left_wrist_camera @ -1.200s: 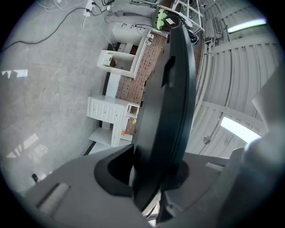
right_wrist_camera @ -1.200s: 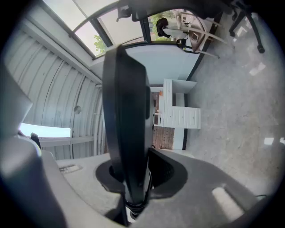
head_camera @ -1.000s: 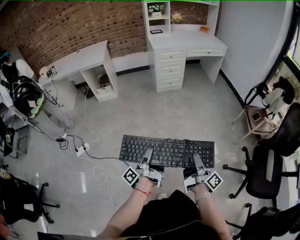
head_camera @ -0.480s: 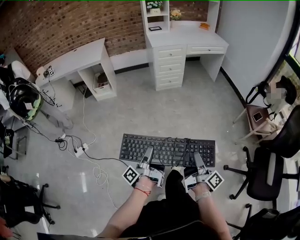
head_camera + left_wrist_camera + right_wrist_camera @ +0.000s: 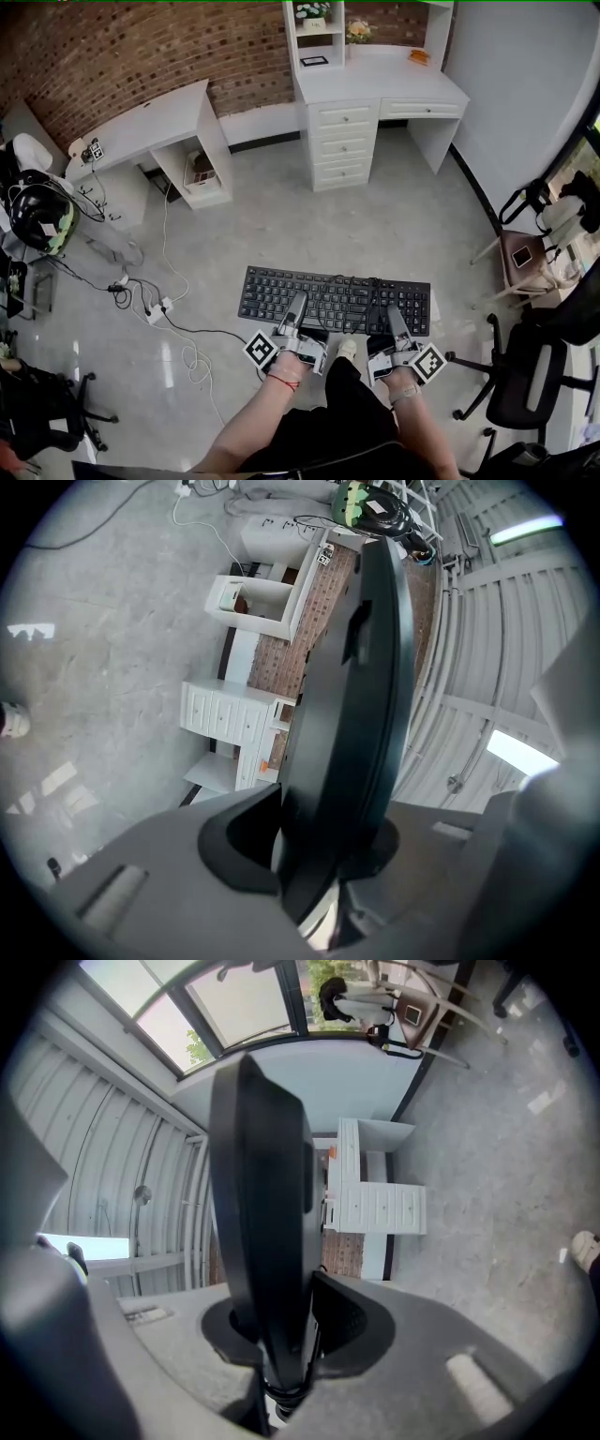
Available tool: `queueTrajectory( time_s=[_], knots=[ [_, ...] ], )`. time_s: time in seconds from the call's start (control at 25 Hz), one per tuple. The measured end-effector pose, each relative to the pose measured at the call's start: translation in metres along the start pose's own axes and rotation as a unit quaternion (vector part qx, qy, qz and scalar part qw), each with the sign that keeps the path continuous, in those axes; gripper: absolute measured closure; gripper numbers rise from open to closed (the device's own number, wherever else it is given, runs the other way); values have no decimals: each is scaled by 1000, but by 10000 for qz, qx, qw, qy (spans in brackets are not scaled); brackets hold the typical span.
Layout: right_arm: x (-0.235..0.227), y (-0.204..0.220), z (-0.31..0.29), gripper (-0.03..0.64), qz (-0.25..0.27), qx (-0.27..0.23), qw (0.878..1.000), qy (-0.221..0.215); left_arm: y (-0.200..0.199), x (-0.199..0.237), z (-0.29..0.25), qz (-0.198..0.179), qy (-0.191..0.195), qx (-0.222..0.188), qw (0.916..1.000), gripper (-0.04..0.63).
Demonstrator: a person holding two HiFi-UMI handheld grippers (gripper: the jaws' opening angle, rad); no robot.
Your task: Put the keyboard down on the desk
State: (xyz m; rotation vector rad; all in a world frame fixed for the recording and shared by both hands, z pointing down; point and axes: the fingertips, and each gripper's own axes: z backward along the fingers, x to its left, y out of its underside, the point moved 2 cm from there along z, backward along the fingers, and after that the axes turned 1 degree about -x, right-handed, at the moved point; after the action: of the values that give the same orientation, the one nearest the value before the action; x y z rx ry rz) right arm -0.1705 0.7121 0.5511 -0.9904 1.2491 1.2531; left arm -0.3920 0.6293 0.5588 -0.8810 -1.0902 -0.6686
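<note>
– Black keyboard [image 5: 335, 302], status?
– Lower centre, off the floor; my left gripper [image 5: 296, 309] and right gripper [image 5: 394, 321] clamp its near edge. Desk [image 5: 375, 80], top centre, looms nearer. Not down yet.

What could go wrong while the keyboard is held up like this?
The left gripper and right gripper pinch the keyboard only along its near edge, above the floor, so it might tip or slip out. The cord draped loosely over the keys could slide off and dangle. The floor cables on the left could trip a step that strays there.
</note>
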Motion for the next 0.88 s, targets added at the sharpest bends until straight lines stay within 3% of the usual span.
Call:
queueTrajectory(
  time_s=[0.56, 0.88],
  knots=[
    [-18, -86, -127, 546, 10, 82, 10000, 4, -8, 21, -151, -51, -14, -21, 10000, 509],
    [-31, -115, -170, 546, 13, 196, 9998, 45, -12, 36, -198, -14, 19, -129, 9999, 509]
  ],
)
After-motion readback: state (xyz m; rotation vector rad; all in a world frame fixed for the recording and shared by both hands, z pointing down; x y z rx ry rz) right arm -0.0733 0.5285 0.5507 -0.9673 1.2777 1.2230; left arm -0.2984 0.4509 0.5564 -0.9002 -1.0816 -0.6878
